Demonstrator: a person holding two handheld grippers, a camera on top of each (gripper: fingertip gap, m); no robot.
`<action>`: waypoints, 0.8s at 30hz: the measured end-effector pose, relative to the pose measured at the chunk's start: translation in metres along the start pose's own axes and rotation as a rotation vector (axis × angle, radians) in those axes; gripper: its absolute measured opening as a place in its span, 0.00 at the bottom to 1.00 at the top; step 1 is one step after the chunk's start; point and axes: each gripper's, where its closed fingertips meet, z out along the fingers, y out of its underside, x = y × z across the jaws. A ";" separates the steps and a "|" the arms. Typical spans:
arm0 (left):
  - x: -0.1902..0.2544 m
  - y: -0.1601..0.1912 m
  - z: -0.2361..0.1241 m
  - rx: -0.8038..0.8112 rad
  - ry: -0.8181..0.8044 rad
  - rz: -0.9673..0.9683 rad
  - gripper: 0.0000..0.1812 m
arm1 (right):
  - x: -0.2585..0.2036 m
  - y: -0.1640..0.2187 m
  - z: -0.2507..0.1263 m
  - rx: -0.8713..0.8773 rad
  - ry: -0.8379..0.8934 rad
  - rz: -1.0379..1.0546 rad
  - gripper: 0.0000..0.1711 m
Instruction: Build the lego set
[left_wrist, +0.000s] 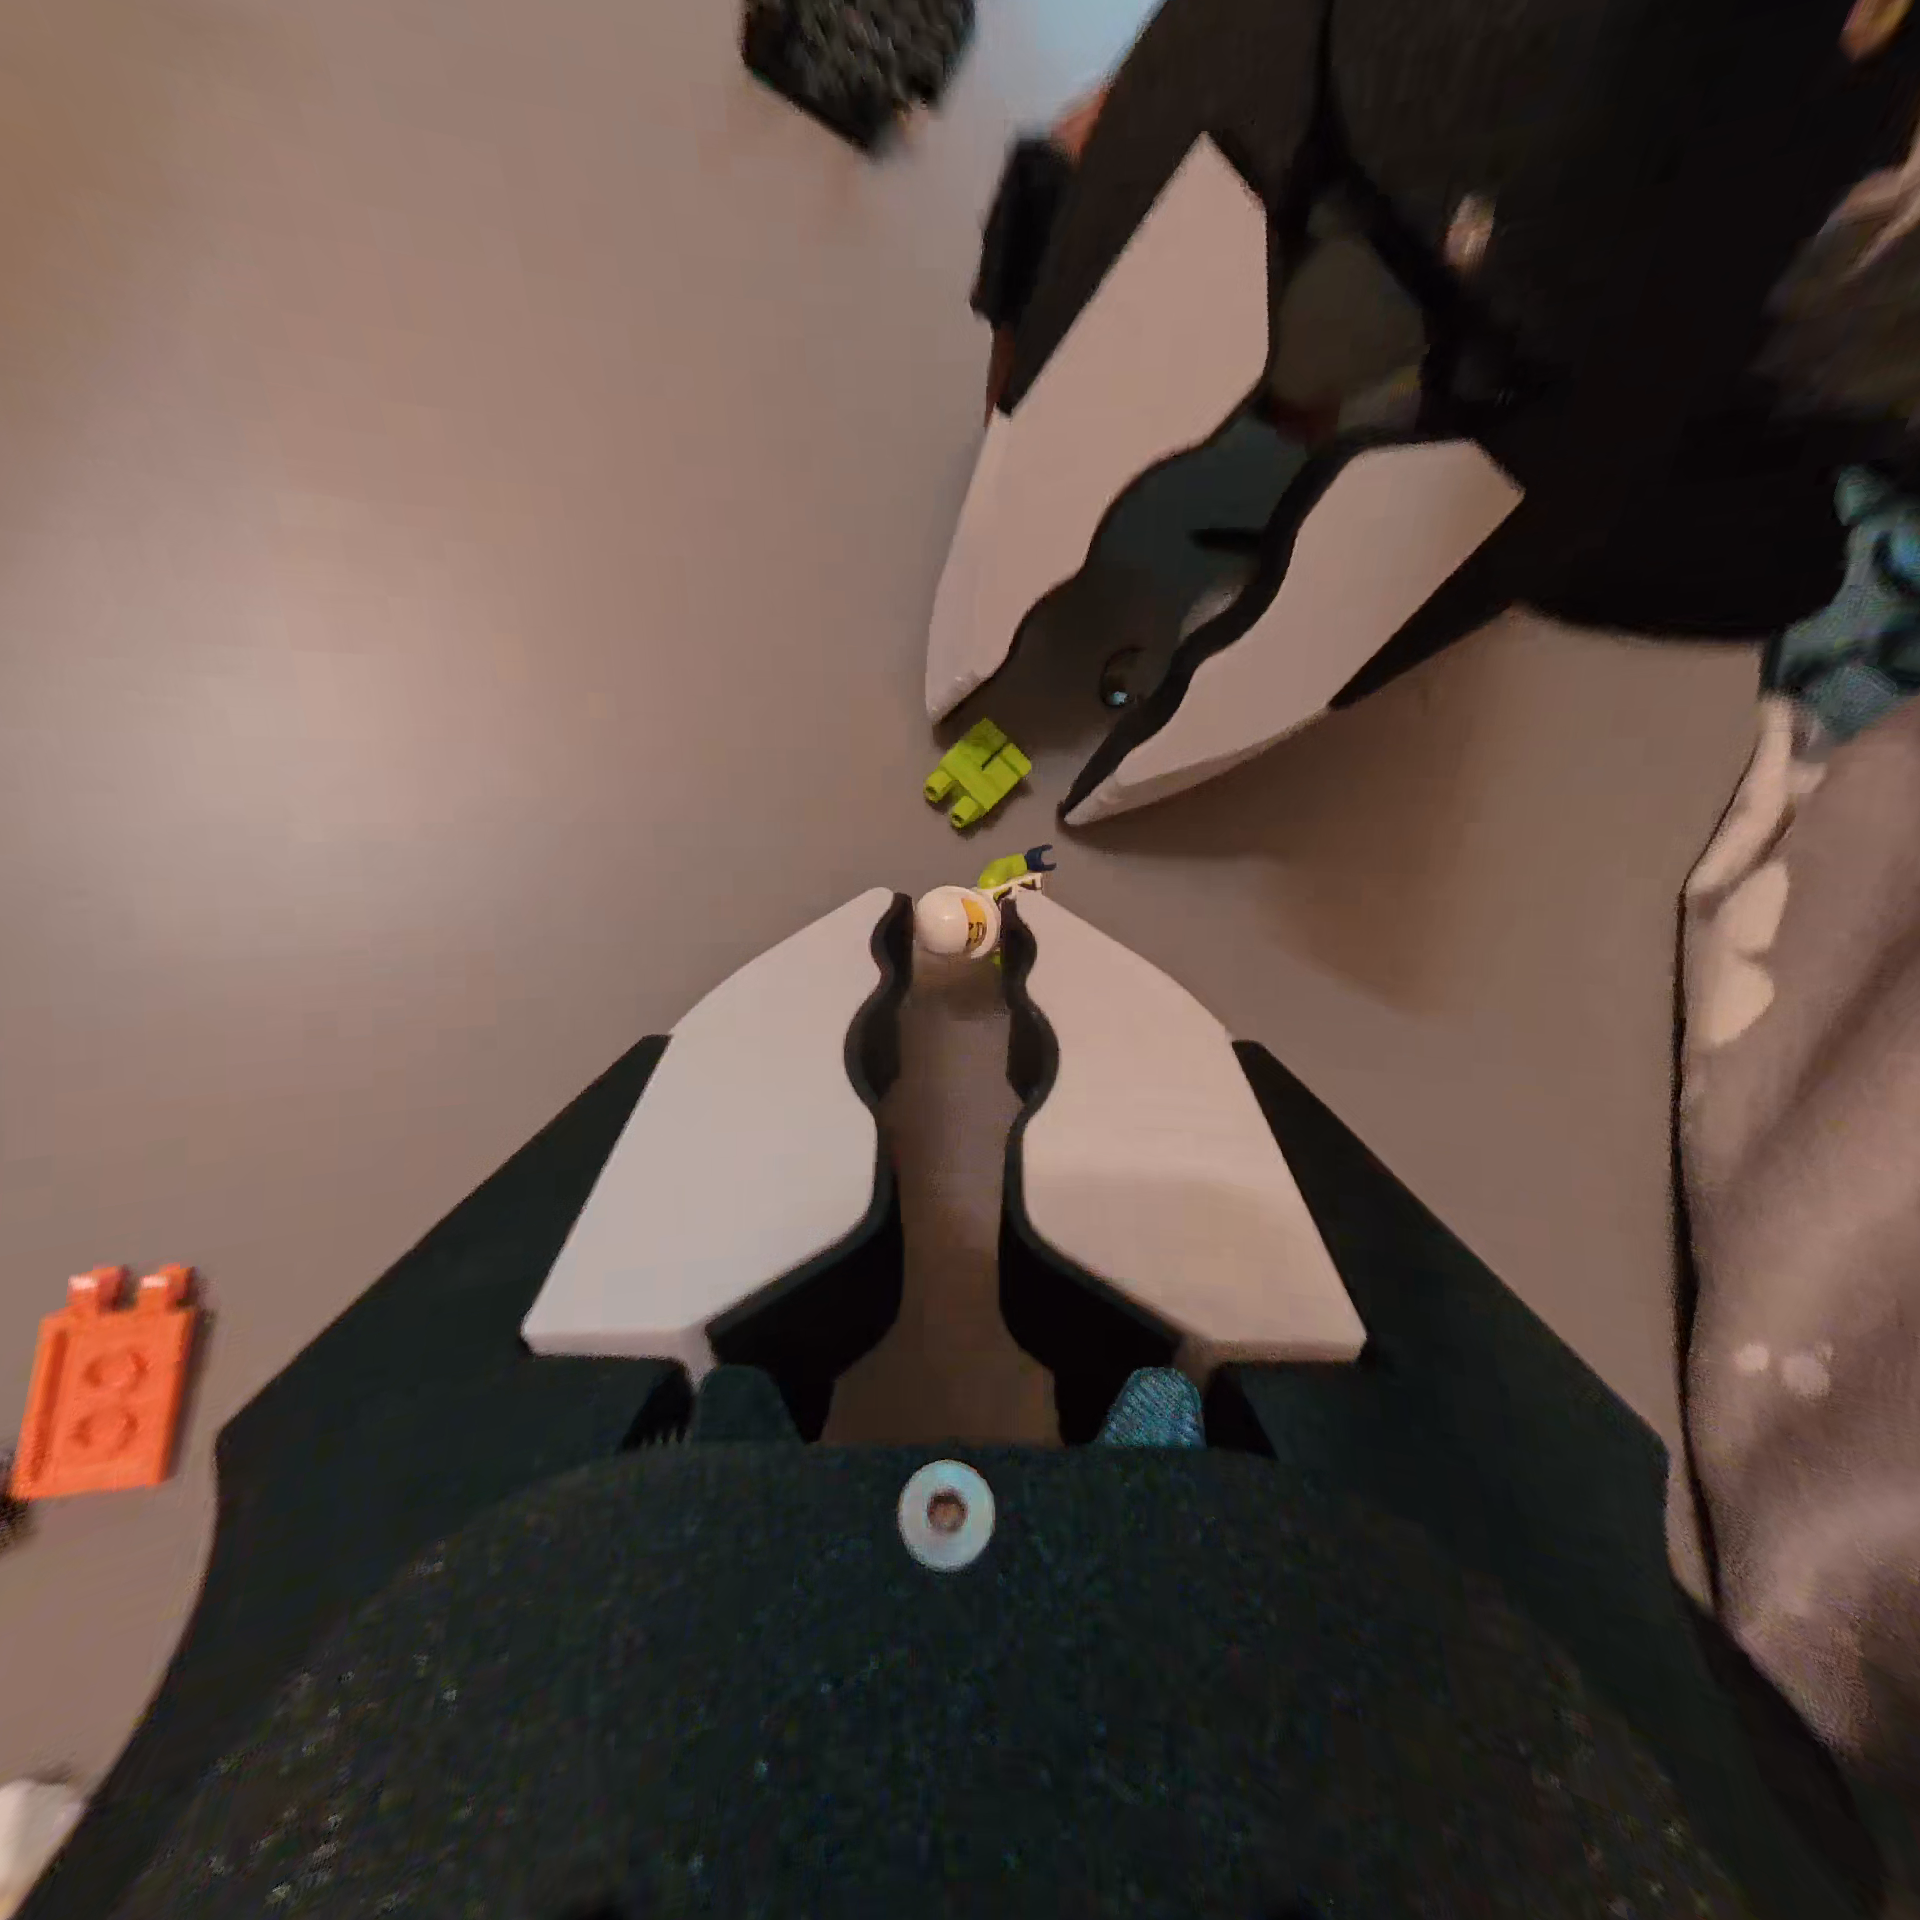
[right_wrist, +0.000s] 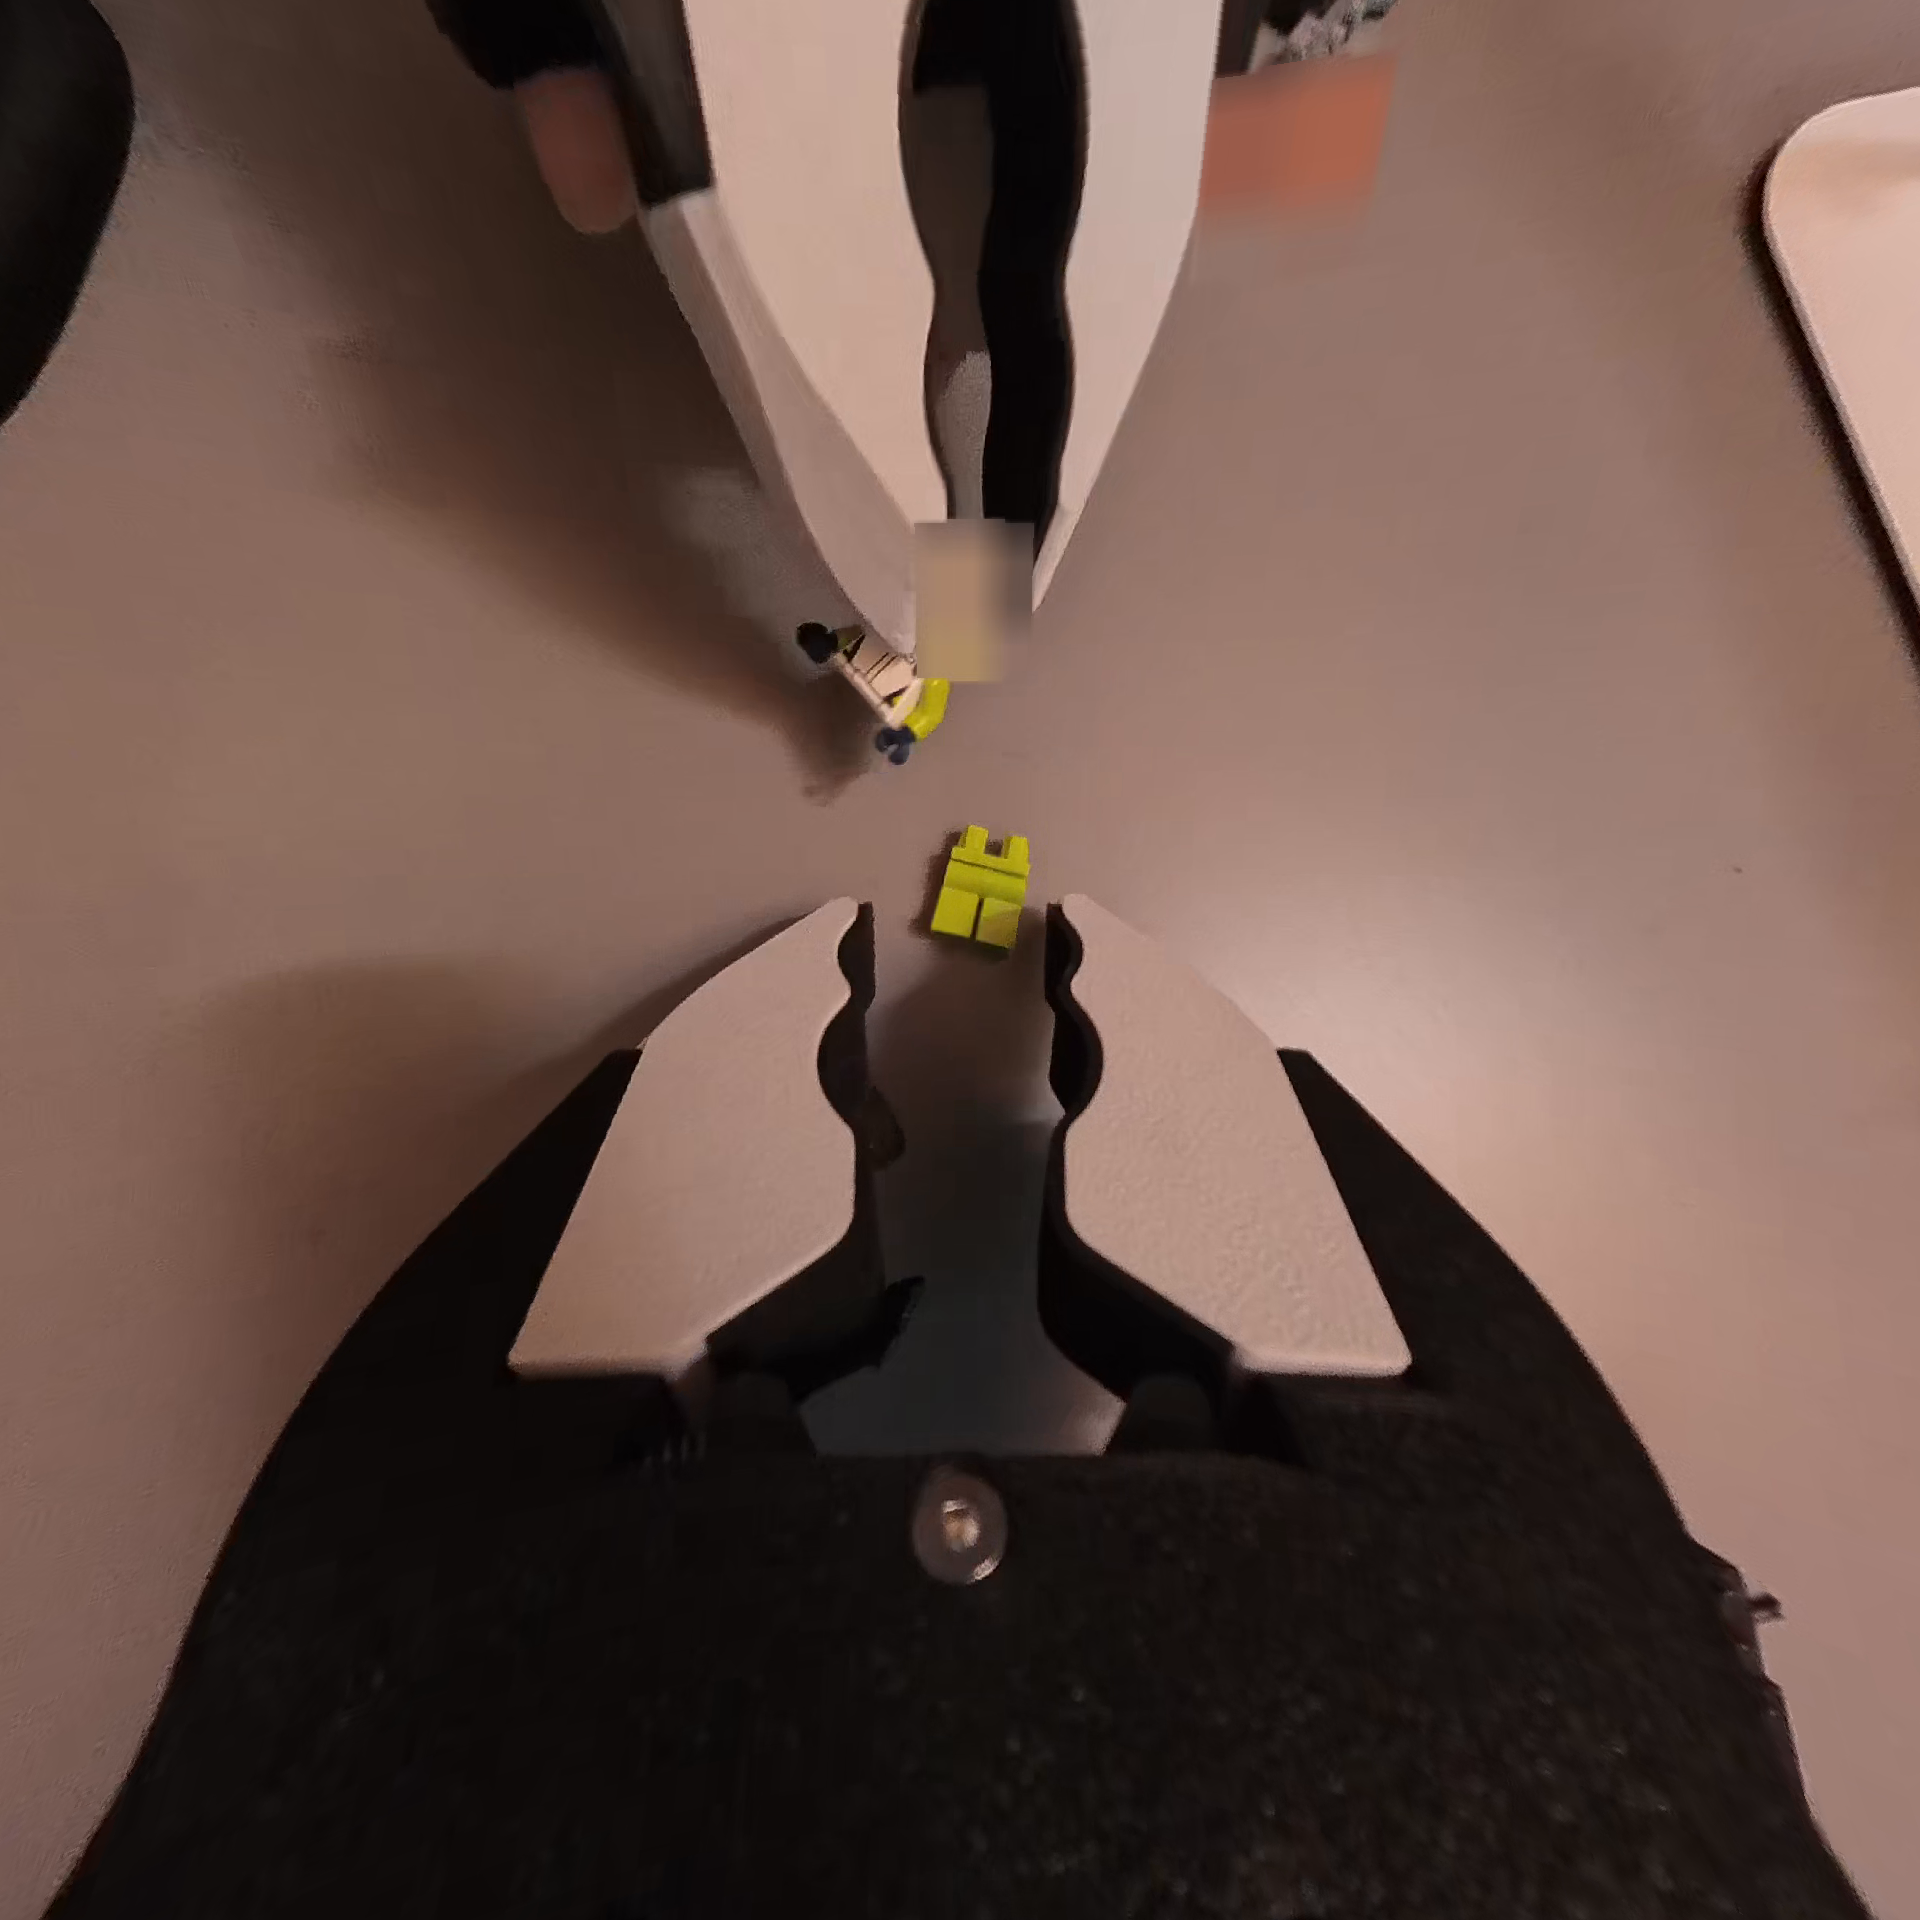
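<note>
Now left tool (left_wrist: 956, 920) pinching minifigure torso (left_wrist: 971, 920) — right tool (right_wrist: 961, 914) agape, empty, astride lime legs (right_wrist: 985, 891).

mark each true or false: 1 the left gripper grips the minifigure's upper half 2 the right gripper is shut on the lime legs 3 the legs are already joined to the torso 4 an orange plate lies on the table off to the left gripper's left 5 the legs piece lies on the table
1. The left gripper grips the minifigure upper half: true, its tips close on the white head.
2. The right gripper is shut on the lime legs: false, its jaws stand open with the legs just ahead between the tips.
3. Legs already joined to the torso: false, they lie apart from it.
4. An orange plate lies on the table to the left: true.
5. The legs lie on the table: true.
</note>
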 end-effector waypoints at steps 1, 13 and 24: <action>0.001 -0.005 -0.004 0.064 -0.004 -0.036 0.09 | 0.001 -0.001 0.000 0.005 0.009 -0.004 0.18; -0.008 -0.022 -0.034 0.514 -0.145 -0.409 0.09 | 0.005 0.001 0.003 0.017 0.022 0.012 0.15; -0.008 -0.018 -0.035 0.592 -0.109 -0.439 0.09 | -0.003 -0.005 0.008 0.046 -0.004 -0.039 0.05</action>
